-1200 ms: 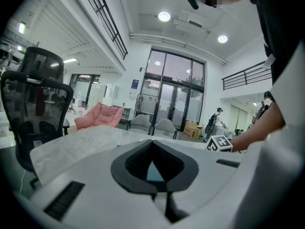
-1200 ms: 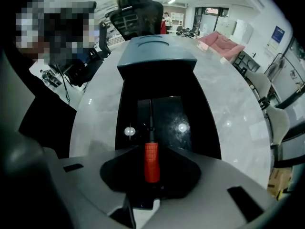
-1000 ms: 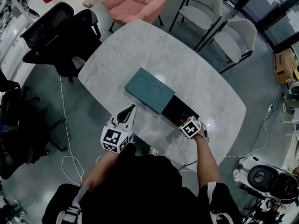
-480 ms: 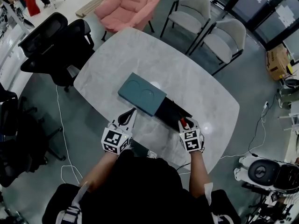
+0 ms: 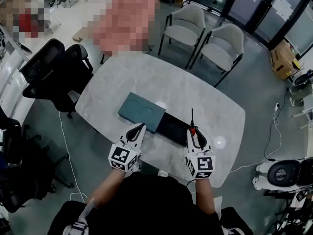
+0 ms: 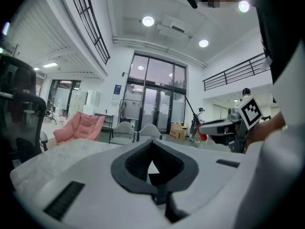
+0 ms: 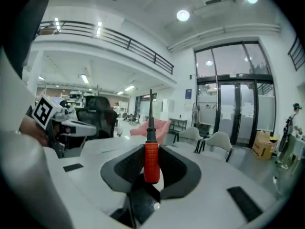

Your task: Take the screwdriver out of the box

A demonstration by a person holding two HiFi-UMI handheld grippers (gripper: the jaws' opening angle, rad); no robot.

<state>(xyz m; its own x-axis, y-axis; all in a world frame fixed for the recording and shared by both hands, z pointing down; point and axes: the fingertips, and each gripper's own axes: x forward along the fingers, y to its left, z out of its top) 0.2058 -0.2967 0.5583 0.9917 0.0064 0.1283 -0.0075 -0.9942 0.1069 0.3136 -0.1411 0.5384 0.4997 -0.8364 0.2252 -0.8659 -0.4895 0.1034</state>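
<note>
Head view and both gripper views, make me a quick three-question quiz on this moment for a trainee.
1. True or false: the right tool grips the red-handled, black-shafted screwdriver by its handle.
2. Pick one. The left tool has its jaws: A) together on nothing; B) closed on the lid; C) closed on the screwdriver.
3. Fill in: in the head view, the teal flat lid lies to the ___ of the black open box.

Key: 1 true. 2 A. 3 left.
</note>
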